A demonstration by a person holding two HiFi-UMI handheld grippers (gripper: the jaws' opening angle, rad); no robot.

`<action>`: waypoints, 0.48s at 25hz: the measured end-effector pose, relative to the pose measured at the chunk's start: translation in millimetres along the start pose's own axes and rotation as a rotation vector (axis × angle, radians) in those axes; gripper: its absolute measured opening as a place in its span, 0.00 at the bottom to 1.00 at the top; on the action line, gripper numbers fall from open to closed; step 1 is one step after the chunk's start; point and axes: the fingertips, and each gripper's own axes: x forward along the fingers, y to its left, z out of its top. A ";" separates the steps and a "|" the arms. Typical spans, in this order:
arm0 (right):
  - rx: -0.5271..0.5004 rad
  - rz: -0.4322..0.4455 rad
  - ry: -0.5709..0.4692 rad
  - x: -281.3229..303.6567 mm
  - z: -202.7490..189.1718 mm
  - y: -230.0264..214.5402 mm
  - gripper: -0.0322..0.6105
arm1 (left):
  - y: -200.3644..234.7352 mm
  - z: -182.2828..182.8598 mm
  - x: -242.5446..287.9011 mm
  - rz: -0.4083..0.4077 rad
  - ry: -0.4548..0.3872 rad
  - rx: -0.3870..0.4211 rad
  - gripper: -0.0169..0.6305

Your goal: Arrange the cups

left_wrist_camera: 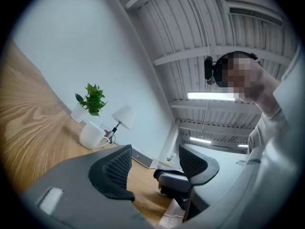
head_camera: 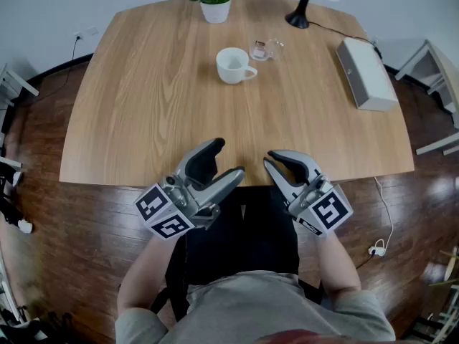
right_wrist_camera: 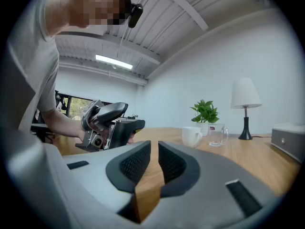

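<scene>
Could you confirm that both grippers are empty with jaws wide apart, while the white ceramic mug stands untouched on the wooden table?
Not quite: the right gripper view shows the right gripper shut; only the left gripper stands open. The rest holds.

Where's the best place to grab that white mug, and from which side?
Probably the near rim, one jaw inside and one outside, from above on the person's side. The mug stands upright and open; its handle sticks out right, close to the glass.

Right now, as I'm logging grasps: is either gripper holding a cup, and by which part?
Nothing is held. The left gripper is open and empty; the right gripper is shut on nothing. The white mug and glass cup stand untouched.
</scene>
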 end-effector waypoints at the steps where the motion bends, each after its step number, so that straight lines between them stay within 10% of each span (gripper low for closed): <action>1: 0.040 -0.007 -0.026 3.3 1.3 -1.0 0.13 | 2.8 3.4 -2.9 -0.001 0.012 0.007 0.50; 7: 0.326 -0.029 -0.100 12.2 4.2 -21.8 0.19 | 12.2 12.6 -13.6 -0.006 0.047 0.009 0.50; 12: 0.109 -0.083 -0.061 23.8 34.9 -64.7 0.25 | 10.3 12.2 -12.0 -0.009 0.046 0.016 0.50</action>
